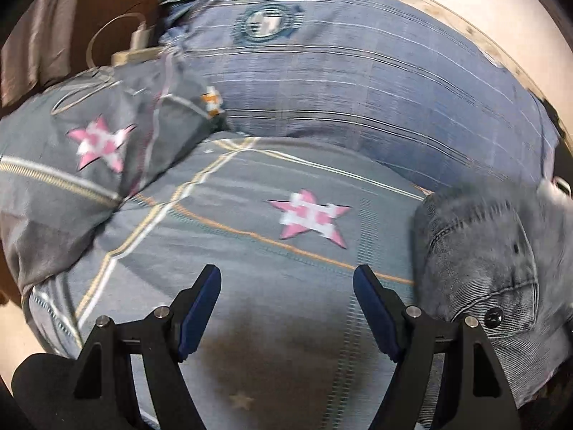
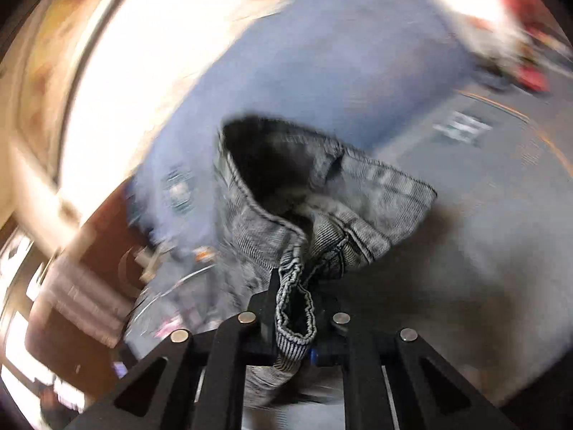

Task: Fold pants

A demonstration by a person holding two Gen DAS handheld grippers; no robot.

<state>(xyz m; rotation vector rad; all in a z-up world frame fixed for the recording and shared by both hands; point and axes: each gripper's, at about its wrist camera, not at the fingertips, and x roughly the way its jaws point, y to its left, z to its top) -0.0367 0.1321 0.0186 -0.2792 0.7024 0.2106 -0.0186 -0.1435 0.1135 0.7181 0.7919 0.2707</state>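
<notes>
- Bed sheet (image 1: 250, 251): grey, striped, pink stars; it covers the near and middle bed.
- Blue pillow (image 1: 358, 82) runs along the far edge of the bed, against the pale wall (image 1: 465, 7).
- Grey pillow (image 1: 89, 150) with a pink star sits at the bed's left edge, touching the blue one.
- Charger (image 1: 139, 41) with white cable lies past the far left corner, on a brown surface.
- Nothing lies between the left gripper (image 1: 286, 286) and the sheet ahead of it.
- Left gripper: jaws wide apart, nothing between them, blue pads (image 1: 200, 308) bare, over the near sheet.
- Pants (image 1: 483, 258): grey washed denim, bunched toward the bed's right edge, just right of the left gripper's right finger, not touching the pads.
- Right gripper (image 2: 295, 308): jaws drawn together, clamped on a fold of the pants' (image 2: 286, 197) hem or waistband; which one is unclear.
- Right wrist view: denim rises from the jaws into an open loop, lifted off the sheet (image 2: 483, 233); surroundings heavily blurred.
- Blue pillow (image 2: 322, 71) shows behind the lifted denim.
</notes>
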